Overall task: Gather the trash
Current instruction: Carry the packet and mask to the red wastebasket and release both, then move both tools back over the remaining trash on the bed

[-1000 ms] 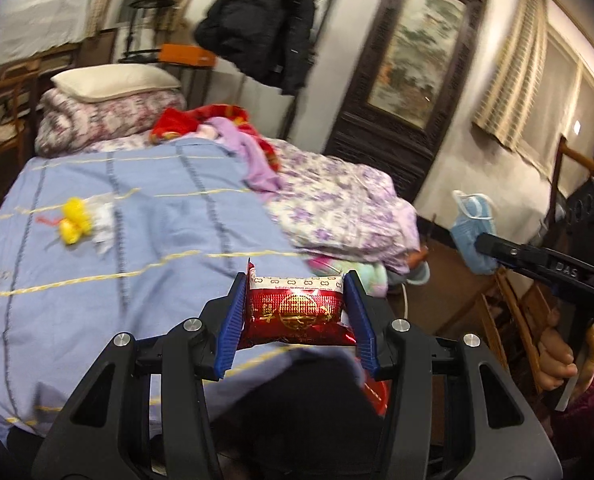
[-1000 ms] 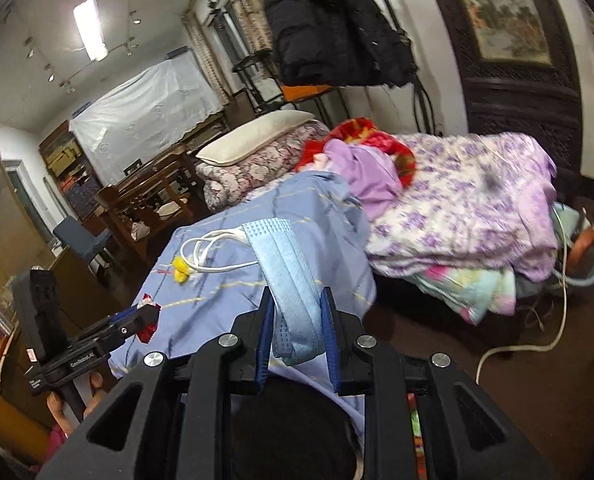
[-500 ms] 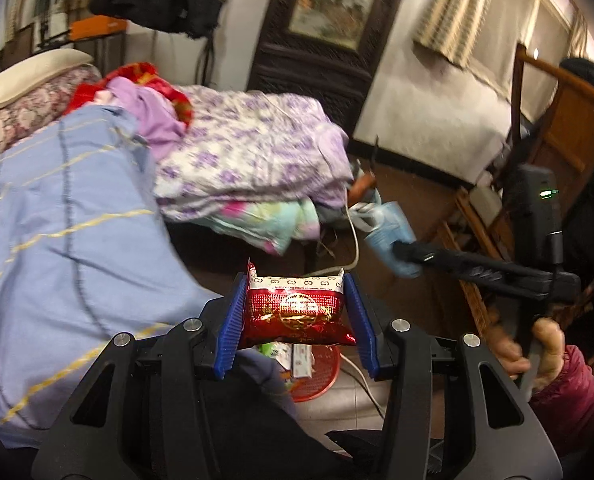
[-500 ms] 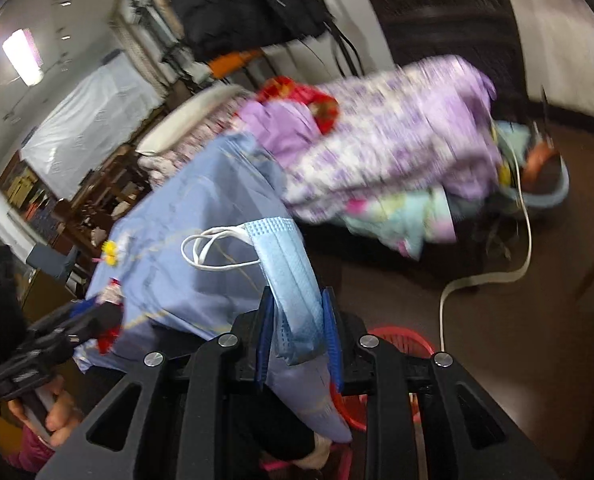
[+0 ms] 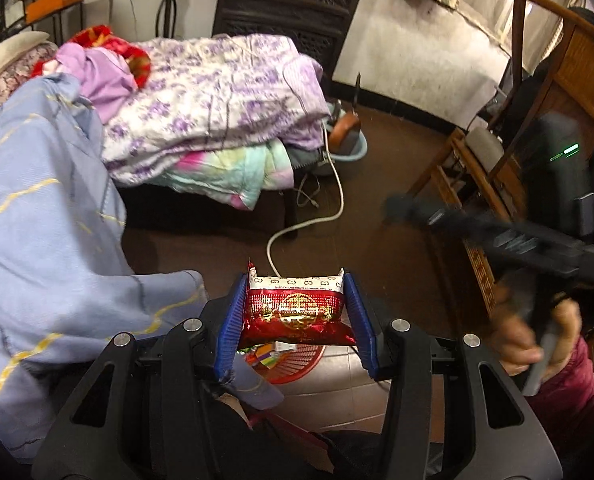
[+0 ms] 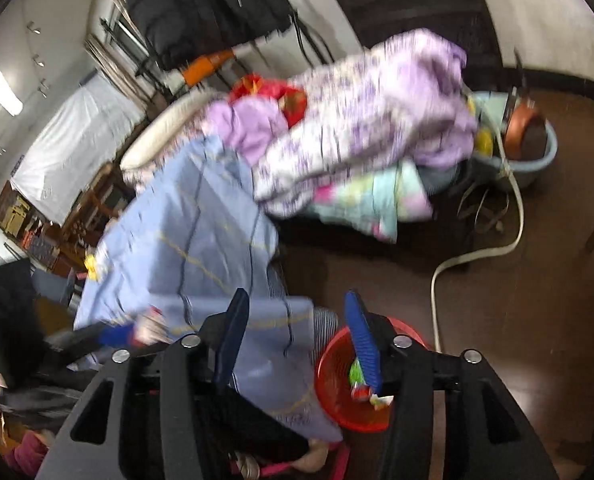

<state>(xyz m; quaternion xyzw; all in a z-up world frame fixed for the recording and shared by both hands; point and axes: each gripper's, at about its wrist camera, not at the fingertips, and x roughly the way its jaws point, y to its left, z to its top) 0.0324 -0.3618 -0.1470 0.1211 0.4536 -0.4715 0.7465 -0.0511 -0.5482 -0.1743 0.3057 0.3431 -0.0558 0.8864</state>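
Note:
My left gripper (image 5: 295,316) is shut on a red and white snack packet (image 5: 295,308) and holds it above the red trash basket (image 5: 297,366) on the floor. My right gripper (image 6: 297,340) is open and empty, above and left of the same red basket (image 6: 337,396), which holds several bright wrappers. The blue face mask it held is not in view. The right gripper also shows blurred in the left wrist view (image 5: 409,208). The left gripper with the packet shows blurred in the right wrist view (image 6: 137,328).
A bed with a blue sheet (image 5: 37,208) and a purple floral quilt (image 5: 217,92) stands left of the basket. A white cable (image 5: 329,208) runs over the brown floor. A blue basin (image 6: 533,152) sits by the bed end. Wooden chairs (image 5: 497,152) stand on the right.
Both grippers swung down from the bed toward the red basket. My right gripper opened and the blue face mask left its fingers. My left gripper still holds the packet.

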